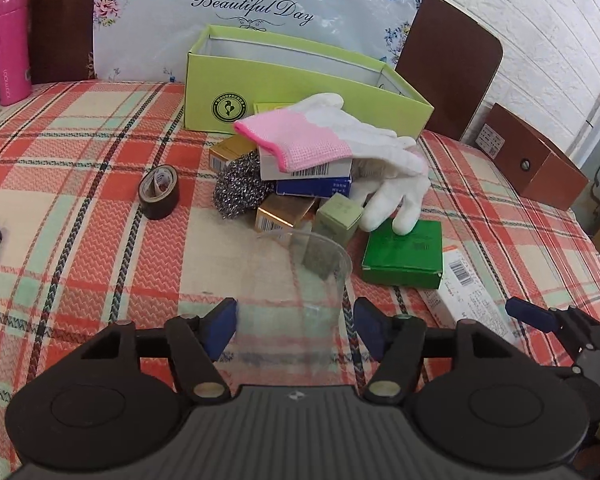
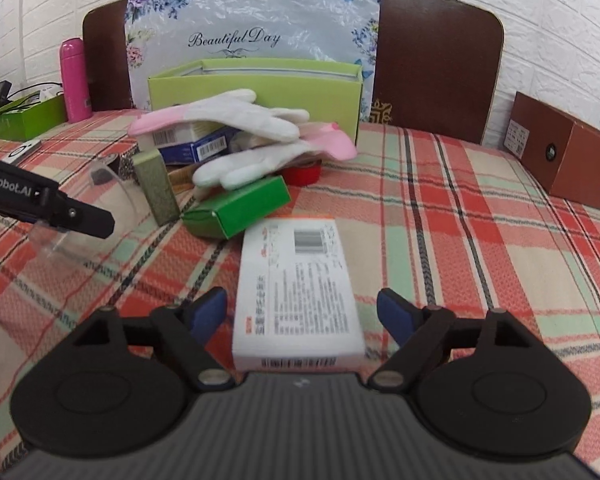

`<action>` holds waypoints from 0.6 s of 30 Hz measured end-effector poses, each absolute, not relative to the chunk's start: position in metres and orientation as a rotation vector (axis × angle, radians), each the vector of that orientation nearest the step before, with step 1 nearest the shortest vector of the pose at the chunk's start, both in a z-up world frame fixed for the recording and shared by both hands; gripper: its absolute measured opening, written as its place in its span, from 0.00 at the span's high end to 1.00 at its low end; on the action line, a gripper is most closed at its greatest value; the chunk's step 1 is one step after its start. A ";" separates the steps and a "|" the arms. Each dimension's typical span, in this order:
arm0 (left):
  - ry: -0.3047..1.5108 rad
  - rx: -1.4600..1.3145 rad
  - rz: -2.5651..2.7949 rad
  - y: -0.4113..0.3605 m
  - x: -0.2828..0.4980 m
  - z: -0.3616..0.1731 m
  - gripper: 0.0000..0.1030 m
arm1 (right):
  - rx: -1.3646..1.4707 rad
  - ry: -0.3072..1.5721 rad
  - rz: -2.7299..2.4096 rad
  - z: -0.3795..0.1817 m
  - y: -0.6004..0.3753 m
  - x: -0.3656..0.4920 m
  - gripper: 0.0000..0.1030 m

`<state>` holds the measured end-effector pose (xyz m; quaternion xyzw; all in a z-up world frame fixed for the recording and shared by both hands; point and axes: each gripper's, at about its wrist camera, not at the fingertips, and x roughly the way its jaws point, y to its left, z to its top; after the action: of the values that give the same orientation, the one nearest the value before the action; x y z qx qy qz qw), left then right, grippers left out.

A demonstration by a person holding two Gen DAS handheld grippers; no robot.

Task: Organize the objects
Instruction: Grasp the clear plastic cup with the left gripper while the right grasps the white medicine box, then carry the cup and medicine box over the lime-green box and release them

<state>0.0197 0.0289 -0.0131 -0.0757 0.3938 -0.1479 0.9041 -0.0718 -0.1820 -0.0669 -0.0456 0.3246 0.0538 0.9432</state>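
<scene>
A clear plastic cup [image 1: 300, 280] stands on the plaid tablecloth between the fingers of my left gripper [image 1: 296, 326]. Its left wall is against the left pad, and a narrow gap shows at the right pad, so the jaws stand open. A white printed box [image 2: 296, 288] lies flat between the fingers of my right gripper [image 2: 302, 312], with a gap on each side; these jaws are open too. Behind both is a heap of small boxes under two pink-and-white gloves [image 1: 332, 136], in front of an open lime-green box [image 1: 300, 80].
A green flat box [image 1: 404, 252], an olive box [image 1: 338, 216], a steel scourer [image 1: 240, 184] and a dark tape roll [image 1: 160, 192] lie round the heap. A red tape roll [image 2: 304, 172] sits behind it. A pink bottle [image 1: 12, 44] stands far left, a brown box [image 2: 572, 160] far right.
</scene>
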 end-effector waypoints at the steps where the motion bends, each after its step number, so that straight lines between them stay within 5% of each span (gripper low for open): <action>1: 0.811 -0.157 -0.309 0.027 0.021 -0.014 0.35 | -0.103 0.655 0.110 -0.067 -0.180 -0.069 0.20; 4: 0.822 -0.163 -0.341 0.024 0.023 -0.017 0.41 | -0.112 0.669 0.112 -0.074 -0.178 -0.061 0.20; 7: 0.830 -0.183 -0.348 0.028 0.022 -0.020 0.44 | -0.023 0.700 0.145 -0.081 -0.189 -0.059 0.36; 18: 0.822 -0.201 -0.343 0.036 0.022 -0.017 0.48 | 0.032 0.690 0.036 -0.071 -0.216 -0.068 0.36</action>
<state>0.0222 0.0356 -0.0170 -0.0970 0.3968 -0.1655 0.8976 -0.0679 -0.2157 -0.0711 0.0154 0.3384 0.0178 0.9407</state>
